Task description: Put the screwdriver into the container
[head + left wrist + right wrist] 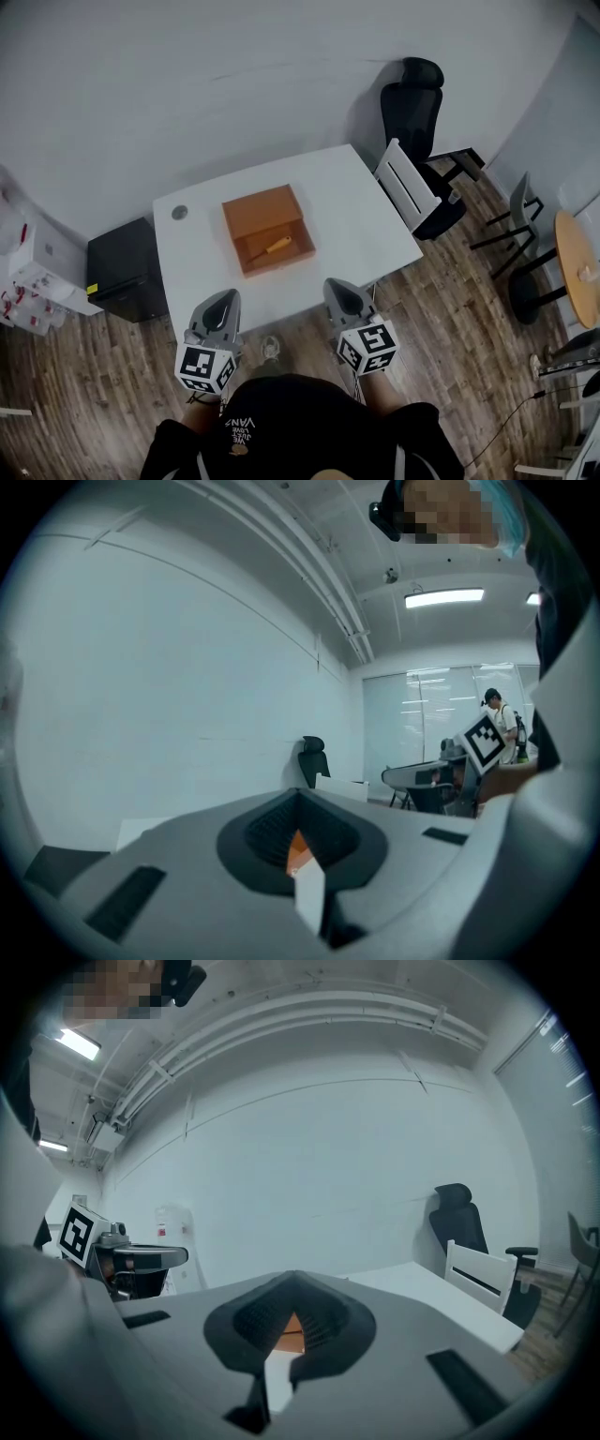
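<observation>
An orange box [281,266] sits in the middle of the white table [366,234]. A screwdriver [273,247] with a yellow-orange handle lies inside the box's near, open part. My left gripper [228,296] and right gripper [336,285] hover side by side at the table's near edge, short of the box, and both point toward it. Each one's jaws meet at the tips with nothing between them. In the left gripper view the left gripper [298,803] shows a sliver of the orange box [298,851] below its tips. The right gripper [292,1284] frames the orange box [291,1327] the same way.
A small grey round disc [179,213] lies at the table's far left corner. A black cabinet [122,270] stands left of the table. A white chair [409,190] and a black office chair [413,103] stand at its right. A round wooden table [576,267] is further right.
</observation>
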`<state>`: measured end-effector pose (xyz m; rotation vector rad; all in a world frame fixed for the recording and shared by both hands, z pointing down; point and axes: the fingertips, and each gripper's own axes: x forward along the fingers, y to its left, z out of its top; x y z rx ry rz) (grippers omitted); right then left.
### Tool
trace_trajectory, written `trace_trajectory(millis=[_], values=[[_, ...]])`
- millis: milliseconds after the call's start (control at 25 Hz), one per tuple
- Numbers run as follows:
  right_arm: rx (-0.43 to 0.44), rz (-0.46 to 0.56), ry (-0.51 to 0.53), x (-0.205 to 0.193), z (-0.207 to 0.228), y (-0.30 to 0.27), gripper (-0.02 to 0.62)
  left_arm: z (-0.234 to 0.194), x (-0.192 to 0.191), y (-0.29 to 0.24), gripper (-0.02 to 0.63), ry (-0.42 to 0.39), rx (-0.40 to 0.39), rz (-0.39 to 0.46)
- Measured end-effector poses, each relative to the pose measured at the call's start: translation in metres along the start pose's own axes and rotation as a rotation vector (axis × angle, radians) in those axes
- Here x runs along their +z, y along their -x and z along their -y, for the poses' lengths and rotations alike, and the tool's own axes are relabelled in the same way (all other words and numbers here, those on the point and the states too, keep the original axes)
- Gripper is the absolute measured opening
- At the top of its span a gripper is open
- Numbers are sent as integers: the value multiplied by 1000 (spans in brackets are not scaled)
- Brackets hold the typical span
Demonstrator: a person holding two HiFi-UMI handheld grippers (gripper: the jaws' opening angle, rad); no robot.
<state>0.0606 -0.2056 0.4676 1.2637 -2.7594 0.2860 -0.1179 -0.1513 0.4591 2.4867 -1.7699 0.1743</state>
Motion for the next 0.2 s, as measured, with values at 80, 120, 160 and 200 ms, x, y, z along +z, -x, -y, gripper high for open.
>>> trace_trajectory(millis=[80, 120, 160, 200], values=[[0, -2, 0, -1, 0, 0, 11, -1, -1, 0, 14, 2, 0, 0], [-1, -3, 1, -1, -1, 0, 11, -1, -1, 0, 14, 3, -1, 0], [-2, -5, 1, -2, -1, -1, 11, -1, -1, 0, 14, 4, -1, 0], [-3, -6, 1, -2, -1, -1, 12, -1, -1, 0, 14, 5, -2, 0]])
